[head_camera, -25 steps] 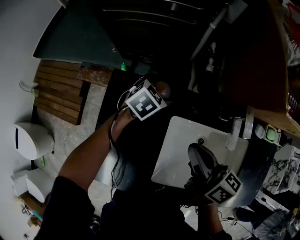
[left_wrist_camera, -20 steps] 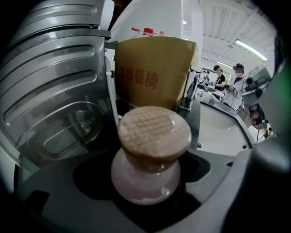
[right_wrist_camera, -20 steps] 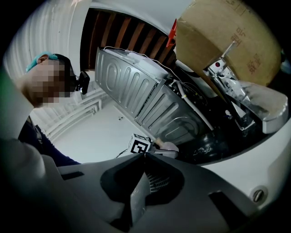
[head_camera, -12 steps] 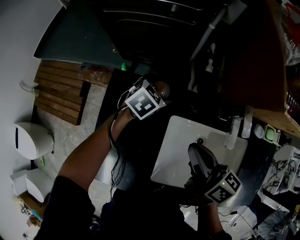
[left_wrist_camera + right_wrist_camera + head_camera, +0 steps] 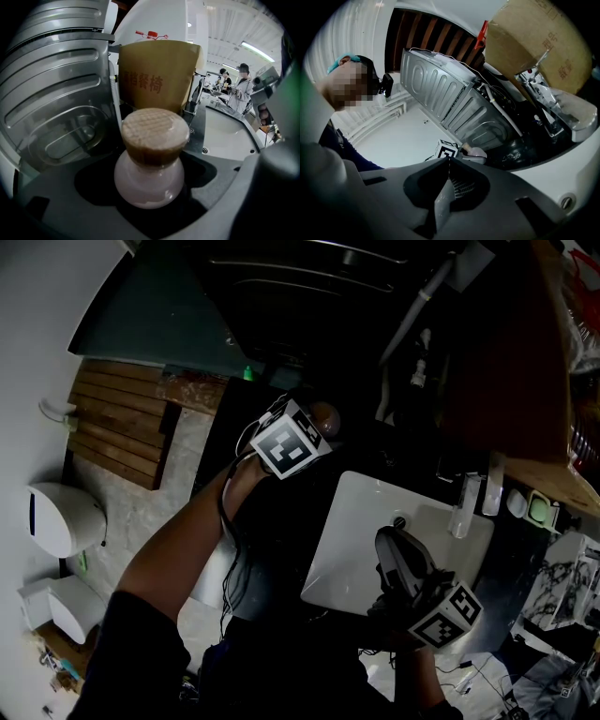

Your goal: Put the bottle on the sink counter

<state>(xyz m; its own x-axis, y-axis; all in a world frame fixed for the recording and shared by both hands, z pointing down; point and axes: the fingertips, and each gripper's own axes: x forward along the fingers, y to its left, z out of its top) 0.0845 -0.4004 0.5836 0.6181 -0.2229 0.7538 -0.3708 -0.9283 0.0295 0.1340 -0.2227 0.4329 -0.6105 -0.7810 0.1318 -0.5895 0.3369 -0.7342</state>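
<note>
1. L gripper point(image 5: 305, 432): jaws clamped on the bottle point(image 5: 150, 180), gripping its pale round body just below the brown ribbed cap point(image 5: 155, 136).
2. Bottle pos.: off the far-left corner of the white basin point(image 5: 356, 521), over the dark sink counter point(image 5: 199, 126). It sits in front of the cardboard box point(image 5: 157, 75), w/ the ribbed metal panel point(image 5: 51, 84) to its left. No view shows whether its base touches the counter.
3. R gripper point(image 5: 446, 176): jaws pressed together, nothing between them. It is over the near edge of the basin, well apart from the bottle.
4. Tap point(image 5: 464, 507): at the far-right edge of the basin.
5. Change vs. 1.0 s and 0.5 s ago: none of note. Both grippers, the bottle and the clamp keep the same pos.; only the head view shifts very slightly.
</note>
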